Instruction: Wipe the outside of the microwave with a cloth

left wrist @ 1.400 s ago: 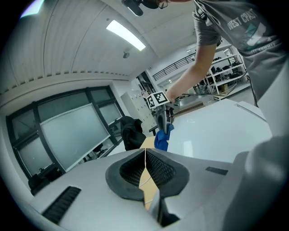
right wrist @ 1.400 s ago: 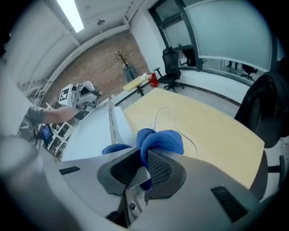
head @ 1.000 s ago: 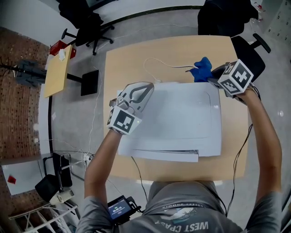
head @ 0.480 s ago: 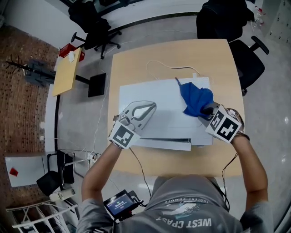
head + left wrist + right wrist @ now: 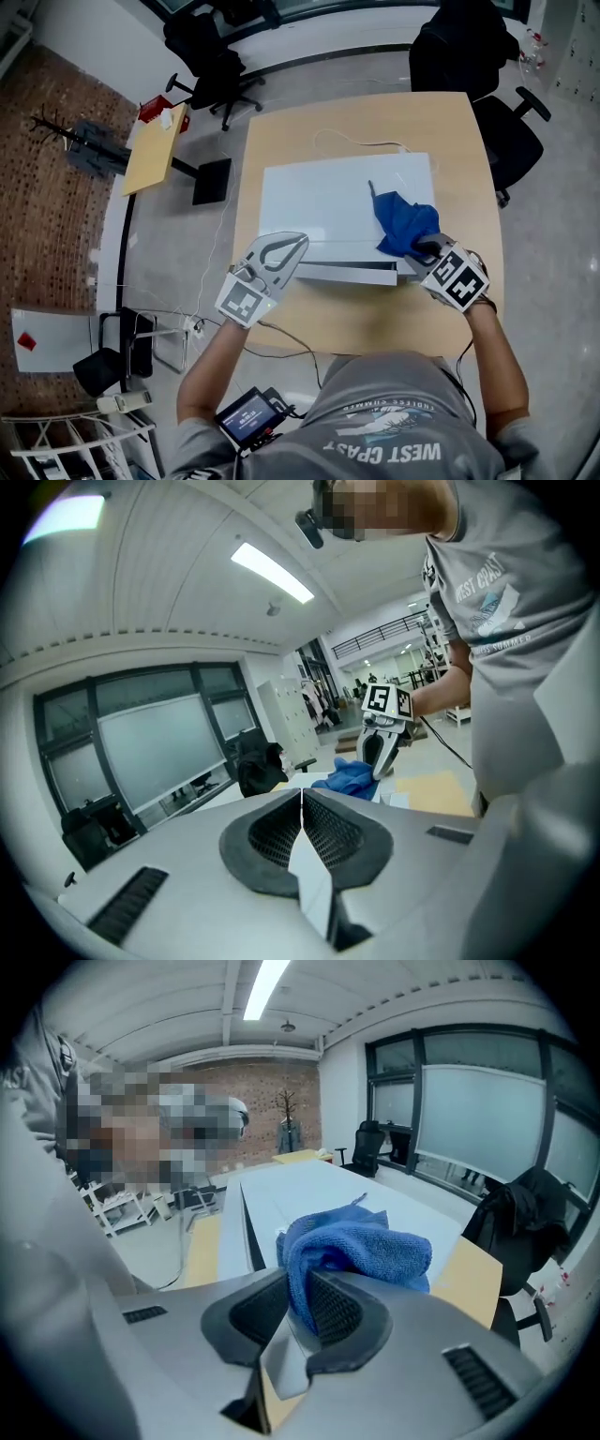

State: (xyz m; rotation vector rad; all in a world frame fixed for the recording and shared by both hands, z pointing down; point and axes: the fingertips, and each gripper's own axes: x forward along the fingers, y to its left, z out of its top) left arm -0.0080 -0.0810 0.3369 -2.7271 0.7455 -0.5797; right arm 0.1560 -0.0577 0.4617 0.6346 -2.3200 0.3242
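Right gripper [image 5: 302, 1309] is pinching a fold of the blue cloth [image 5: 361, 1244], jaws nearly together on it. The cloth is trailing over the white microwave [image 5: 323, 208] top, near its front right corner. Left gripper [image 5: 302, 803] is hovering closed and empty by the front left corner. My judgement: pressing the bunched cloth flatter and dragging overlapping strokes would be cleaning better.

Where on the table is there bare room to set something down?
The table strip in front of the microwave, between the left gripper and right gripper, is bare. Behind the microwave a cable crosses. The front right corner is crowded by the cloth.
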